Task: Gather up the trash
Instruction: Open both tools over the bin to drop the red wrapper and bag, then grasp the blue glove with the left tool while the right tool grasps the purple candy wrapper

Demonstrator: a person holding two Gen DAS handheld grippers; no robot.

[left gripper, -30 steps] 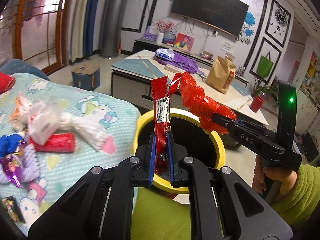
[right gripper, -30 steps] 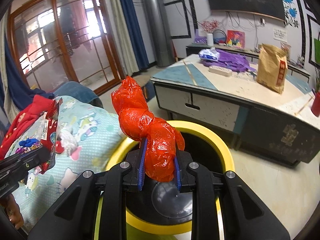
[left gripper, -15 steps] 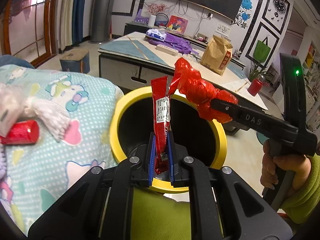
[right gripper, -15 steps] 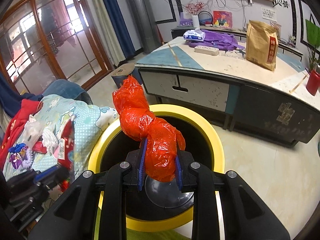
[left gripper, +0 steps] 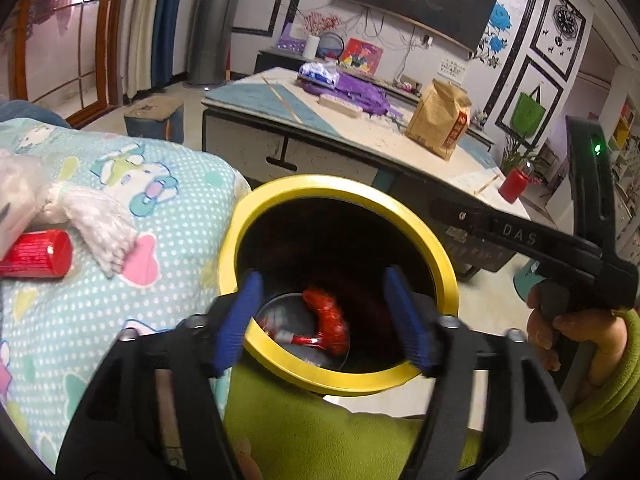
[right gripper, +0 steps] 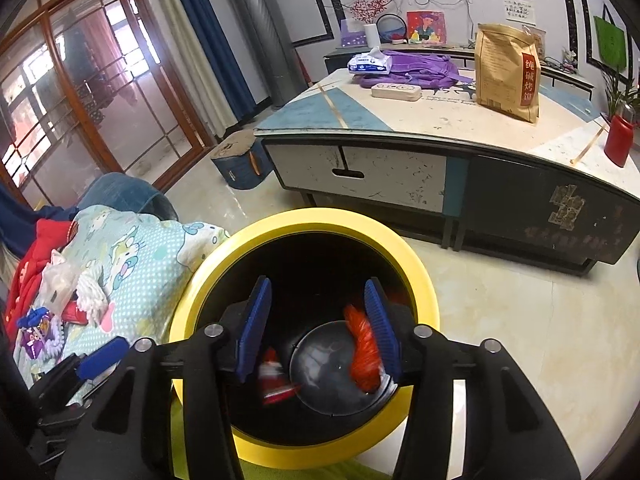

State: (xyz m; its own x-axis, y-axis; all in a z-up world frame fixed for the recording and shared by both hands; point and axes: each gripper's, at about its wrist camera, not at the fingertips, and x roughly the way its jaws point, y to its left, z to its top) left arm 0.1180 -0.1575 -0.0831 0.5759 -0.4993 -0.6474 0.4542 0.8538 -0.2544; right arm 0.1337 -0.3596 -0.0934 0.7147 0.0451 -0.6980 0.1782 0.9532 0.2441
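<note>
- Left gripper [left gripper: 324, 320]: jaws have just been opened wide; nothing is held between them.
- Right gripper [right gripper: 318, 326]: jaws likewise just opened, empty.
- Red wrapper [left gripper: 298, 338] and crumpled red bag [left gripper: 330, 320], gripped a second ago, now lie in the yellow-rimmed bin [left gripper: 434, 242].
- Further trash remains on the blanket [left gripper: 120, 208].

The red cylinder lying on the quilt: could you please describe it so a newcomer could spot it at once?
Start at the yellow-rimmed bin and look left onto the cartoon-print quilt. The red cylinder lies on its side there, against a white tasselled bundle. Its solid glossy red sets it apart from that pale neighbour.
</note>
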